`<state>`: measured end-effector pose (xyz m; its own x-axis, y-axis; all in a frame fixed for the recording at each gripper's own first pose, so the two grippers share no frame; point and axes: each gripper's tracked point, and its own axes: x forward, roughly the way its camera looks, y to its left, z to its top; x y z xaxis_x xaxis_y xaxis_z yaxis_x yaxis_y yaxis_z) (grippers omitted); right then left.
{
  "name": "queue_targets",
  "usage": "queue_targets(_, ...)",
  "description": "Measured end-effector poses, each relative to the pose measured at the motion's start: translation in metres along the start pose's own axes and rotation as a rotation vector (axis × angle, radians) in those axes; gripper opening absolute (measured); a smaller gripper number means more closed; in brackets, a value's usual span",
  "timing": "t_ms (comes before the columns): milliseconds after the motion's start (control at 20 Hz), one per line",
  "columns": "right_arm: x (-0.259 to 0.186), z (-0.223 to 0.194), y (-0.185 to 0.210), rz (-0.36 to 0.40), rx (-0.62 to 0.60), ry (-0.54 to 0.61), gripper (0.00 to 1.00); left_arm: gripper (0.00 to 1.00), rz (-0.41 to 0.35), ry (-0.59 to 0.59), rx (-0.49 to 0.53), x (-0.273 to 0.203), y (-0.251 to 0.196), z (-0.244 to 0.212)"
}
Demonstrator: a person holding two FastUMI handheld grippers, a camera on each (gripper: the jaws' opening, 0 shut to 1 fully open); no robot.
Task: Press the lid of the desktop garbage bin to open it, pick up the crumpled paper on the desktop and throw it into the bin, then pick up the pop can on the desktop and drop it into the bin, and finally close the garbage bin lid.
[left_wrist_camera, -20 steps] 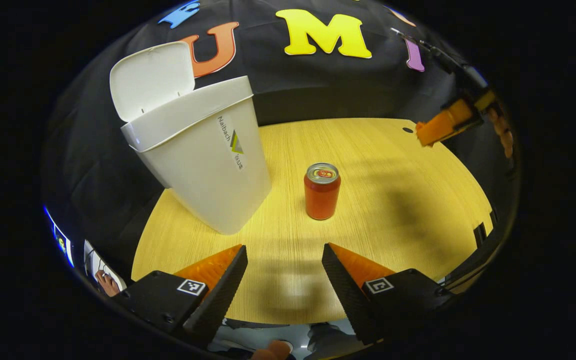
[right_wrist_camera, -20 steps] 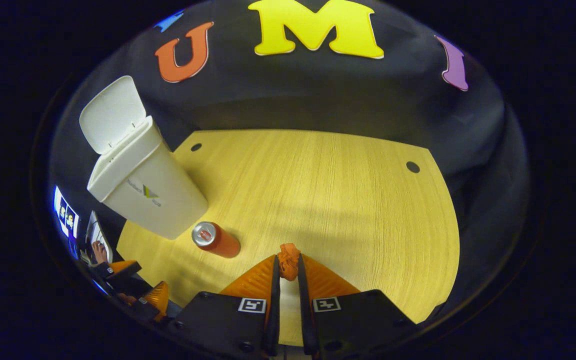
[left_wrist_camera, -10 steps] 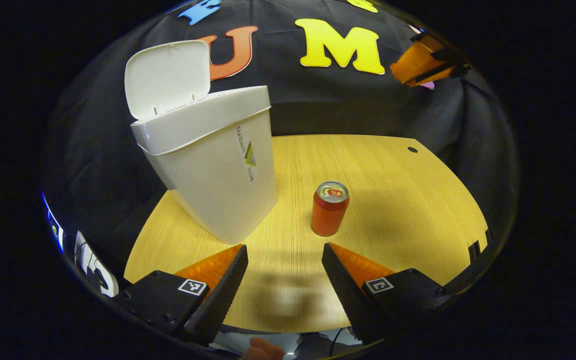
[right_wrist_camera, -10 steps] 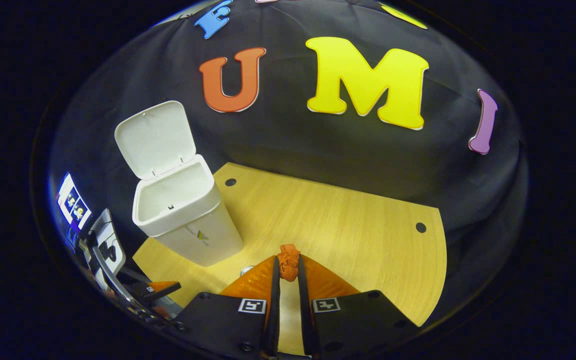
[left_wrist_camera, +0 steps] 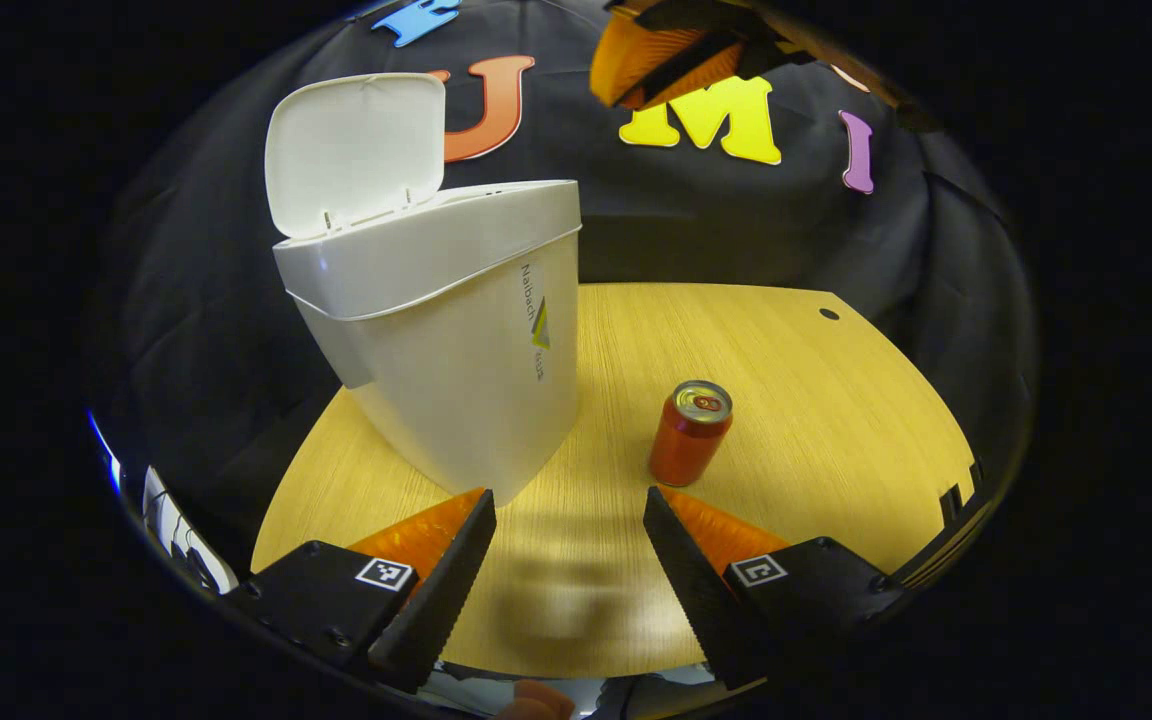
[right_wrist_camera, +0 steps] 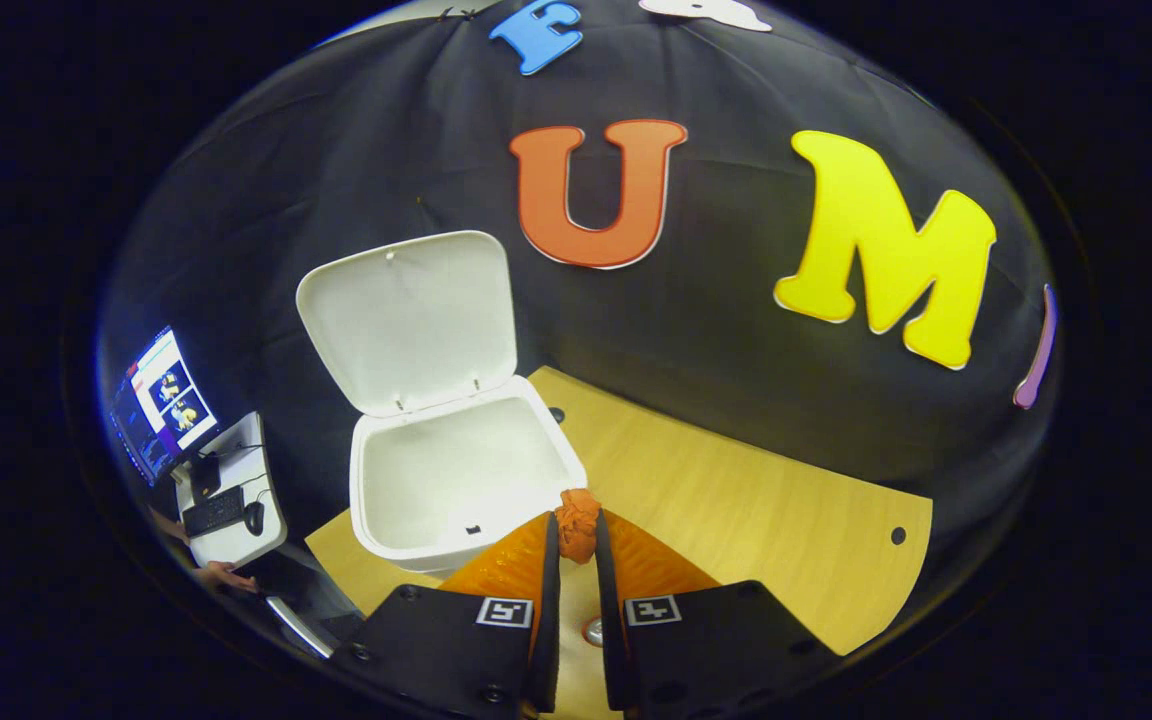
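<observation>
The white garbage bin stands on the wooden desk with its lid swung up. In the right gripper view I look down into the open bin, lid upright behind it. My right gripper is shut on the orange crumpled paper, held high beside the bin's right rim. That gripper also shows high up in the left gripper view. The orange pop can stands upright right of the bin. My left gripper hangs open low over the desk's near edge, the can just beyond its right finger.
A side table with a monitor, keyboard and mouse sits far left below the desk. Small round holes mark the desk's far corners. The can's top peeks between my right fingers.
My right gripper has risen and moved left with the paper, from over the desk to beside the bin's opening. The left gripper shifted slightly; the can now sits closer to its right finger.
</observation>
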<state>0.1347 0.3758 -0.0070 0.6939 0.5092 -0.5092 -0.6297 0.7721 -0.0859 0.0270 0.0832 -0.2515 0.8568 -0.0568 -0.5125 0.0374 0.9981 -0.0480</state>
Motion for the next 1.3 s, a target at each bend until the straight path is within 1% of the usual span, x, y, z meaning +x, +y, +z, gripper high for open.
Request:
queue_targets(50,0.008,0.002,0.01,0.014,-0.007,0.006,0.17,0.99,-0.006,0.001,-0.002,0.0,0.0,0.0)
queue_targets(100,0.015,0.002,0.02,0.028,-0.007,0.012,0.19,0.99,-0.02,0.002,-0.008,0.001,-0.001,-0.001)
queue_targets(200,0.028,0.001,0.037,0.053,-0.004,0.027,0.19,0.99,-0.056,0.0,-0.016,0.001,-0.006,-0.003)
queue_targets(350,0.047,-0.003,0.053,0.073,-0.004,0.054,0.19,0.99,-0.056,0.009,-0.033,0.003,-0.003,-0.008)
queue_targets(450,0.057,-0.007,0.058,0.078,-0.005,0.068,0.19,0.98,-0.041,0.016,-0.044,0.004,-0.001,-0.012)
queue_targets(500,0.061,-0.009,0.059,0.074,-0.007,0.072,0.17,0.98,-0.041,0.021,-0.049,0.005,-0.002,-0.014)
queue_targets(550,0.064,-0.009,0.059,0.076,-0.003,0.073,0.17,1.0,-0.042,0.023,-0.05,0.005,-0.001,-0.015)
queue_targets(600,0.066,-0.011,0.061,0.077,0.002,0.075,0.19,0.98,-0.041,0.022,-0.049,0.005,-0.002,-0.016)
queue_targets(650,0.067,-0.012,0.06,0.075,0.001,0.08,0.17,0.98,-0.045,0.023,-0.048,0.006,-0.002,-0.017)
queue_targets(800,0.069,-0.016,0.058,0.072,0.004,0.087,0.23,0.98,-0.051,0.021,-0.032,0.007,-0.003,-0.018)
queue_targets(850,0.068,-0.016,0.058,0.074,0.008,0.082,0.21,0.98,-0.054,0.02,-0.027,0.007,-0.003,-0.018)
queue_targets(900,0.067,-0.016,0.058,0.077,0.011,0.079,0.24,0.98,-0.057,0.021,-0.024,0.007,-0.004,-0.018)
queue_targets(950,0.066,-0.016,0.056,0.075,0.013,0.076,0.24,0.98,-0.061,0.022,-0.022,0.008,-0.005,-0.019)
queue_targets(1000,0.064,-0.013,0.057,0.086,0.019,0.071,0.31,0.98,-0.062,0.023,-0.02,0.008,-0.006,-0.019)
queue_targets(1050,0.063,-0.013,0.058,0.1,0.017,0.066,0.42,0.98,-0.065,0.024,-0.018,0.007,-0.008,-0.018)
queue_targets(1100,0.06,-0.012,0.055,0.099,0.009,0.058,0.51,0.98,-0.067,0.025,-0.016,0.007,-0.009,-0.018)
queue_targets(1150,0.056,-0.01,0.054,0.102,0.0,0.049,0.63,0.98,-0.069,0.025,-0.014,0.008,-0.01,-0.018)
queue_targets(1300,0.04,-0.002,0.052,0.124,-0.031,-0.002,0.77,0.98,-0.073,0.027,-0.009,0.01,-0.013,-0.017)
